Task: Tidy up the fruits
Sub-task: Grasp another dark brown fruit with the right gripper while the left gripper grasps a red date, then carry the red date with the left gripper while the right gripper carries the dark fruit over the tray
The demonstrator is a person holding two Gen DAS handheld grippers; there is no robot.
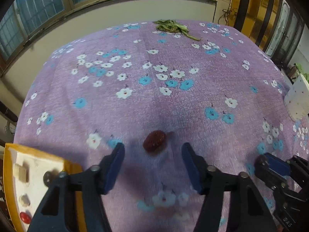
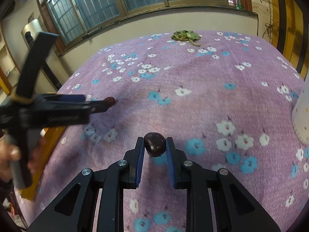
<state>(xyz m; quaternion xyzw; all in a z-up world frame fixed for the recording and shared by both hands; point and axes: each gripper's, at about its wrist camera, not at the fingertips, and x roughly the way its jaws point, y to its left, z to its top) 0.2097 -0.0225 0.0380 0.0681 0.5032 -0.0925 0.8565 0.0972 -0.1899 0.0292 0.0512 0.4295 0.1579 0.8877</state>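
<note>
Left tongs [image 1: 153, 148] are gaping wide around a red fruit [image 1: 155, 140] at lower center; right tongs [image 2: 155, 142] are gripping a dark fruit [image 2: 155, 144].

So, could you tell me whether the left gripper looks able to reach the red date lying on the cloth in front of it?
Probably yes: the left gripper is open, the red date lies just ahead between its fingers, and nothing blocks the way.

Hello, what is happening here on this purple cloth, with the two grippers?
A person is sorting small dark fruits with two handheld grippers. The right gripper has its jaws closed on a dark round fruit just above the flowered cloth. The left gripper is open around a reddish fruit lying on the cloth. A yellow-rimmed tray sits at the left.
</note>
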